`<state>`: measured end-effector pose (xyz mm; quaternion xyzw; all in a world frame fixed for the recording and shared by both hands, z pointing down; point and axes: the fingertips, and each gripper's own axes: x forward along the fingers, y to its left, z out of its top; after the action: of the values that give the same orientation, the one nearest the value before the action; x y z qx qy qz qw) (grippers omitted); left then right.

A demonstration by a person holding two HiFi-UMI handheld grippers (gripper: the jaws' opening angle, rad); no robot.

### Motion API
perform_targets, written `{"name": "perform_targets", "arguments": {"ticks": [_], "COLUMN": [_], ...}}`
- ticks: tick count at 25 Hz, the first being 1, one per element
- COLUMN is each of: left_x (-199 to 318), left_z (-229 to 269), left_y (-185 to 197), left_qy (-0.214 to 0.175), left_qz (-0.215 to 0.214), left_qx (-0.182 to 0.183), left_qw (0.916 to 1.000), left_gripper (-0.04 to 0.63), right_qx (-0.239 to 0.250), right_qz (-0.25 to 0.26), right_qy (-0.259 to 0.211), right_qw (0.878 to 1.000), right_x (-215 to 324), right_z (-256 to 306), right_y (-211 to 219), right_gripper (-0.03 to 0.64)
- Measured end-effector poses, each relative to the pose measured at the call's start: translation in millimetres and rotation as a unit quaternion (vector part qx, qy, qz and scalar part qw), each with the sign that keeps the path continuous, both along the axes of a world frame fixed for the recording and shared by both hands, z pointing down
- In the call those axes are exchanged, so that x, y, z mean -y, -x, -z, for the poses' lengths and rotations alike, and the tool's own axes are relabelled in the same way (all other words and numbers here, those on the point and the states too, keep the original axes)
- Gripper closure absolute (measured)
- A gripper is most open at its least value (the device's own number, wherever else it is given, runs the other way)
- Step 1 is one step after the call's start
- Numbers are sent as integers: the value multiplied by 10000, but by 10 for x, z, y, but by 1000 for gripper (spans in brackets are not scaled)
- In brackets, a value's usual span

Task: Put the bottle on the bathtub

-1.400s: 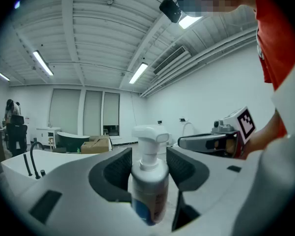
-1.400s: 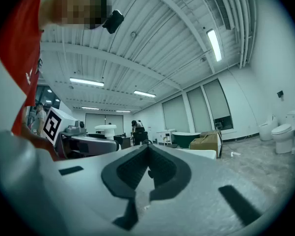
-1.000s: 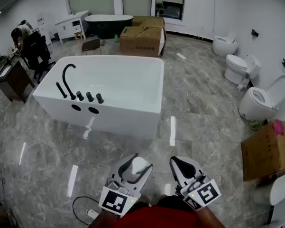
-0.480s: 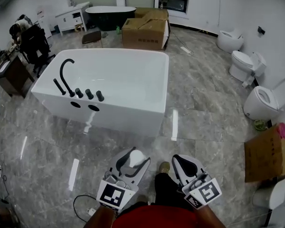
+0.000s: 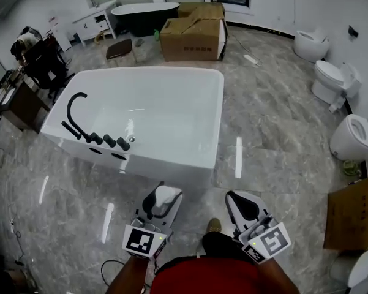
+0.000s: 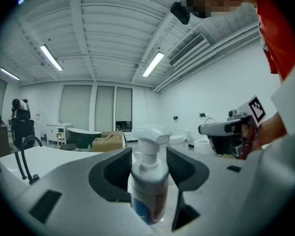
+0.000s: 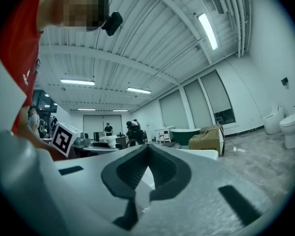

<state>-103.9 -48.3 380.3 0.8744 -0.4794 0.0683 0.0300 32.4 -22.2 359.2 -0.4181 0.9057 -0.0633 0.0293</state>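
A white pump bottle (image 6: 148, 181) with a blue label stands upright between the dark pads of my left gripper (image 6: 148, 168), which is shut on it. In the head view that left gripper (image 5: 161, 198) is low at centre left, the bottle's (image 5: 166, 194) white top showing, just short of the near wall of the white bathtub (image 5: 171, 164). The tub carries a black faucet (image 5: 73, 106) and several black knobs on its left rim. My right gripper (image 5: 244, 206) hangs beside it at lower right, jaws shut with nothing between them (image 7: 147, 173).
Cardboard boxes (image 5: 193, 30) and a dark tub (image 5: 138, 11) stand behind the white bathtub. Toilets (image 5: 334, 81) line the right wall, another box (image 5: 352, 216) at right. A person sits at a desk (image 5: 24, 100) on the left. A cable (image 5: 113, 265) lies on the grey marble floor.
The person has stepped forward, so the bathtub has come closer and both grippers now sit nearer its front wall. The left gripper has turned more upright with the bottle.
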Motion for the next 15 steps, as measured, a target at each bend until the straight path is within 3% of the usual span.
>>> {"name": "perform_targets", "arguments": {"ticks": [10,15], "left_x": [1338,1773], "left_z": [-455,-1003], "left_y": [-223,-276], "left_qy": [113,283], "left_qz": [442,209], "left_qx": [98,279], "left_qw": [9989,9990], "left_gripper": [379,379], "right_qx": [-126,-271], "right_qz": [110,-119], "right_qy": [175,381], "right_qw": [9997,9988], "right_x": [1077,1367], "right_z": [-113,-298], "right_y": [-342,-381], "right_gripper": [612,612]}}
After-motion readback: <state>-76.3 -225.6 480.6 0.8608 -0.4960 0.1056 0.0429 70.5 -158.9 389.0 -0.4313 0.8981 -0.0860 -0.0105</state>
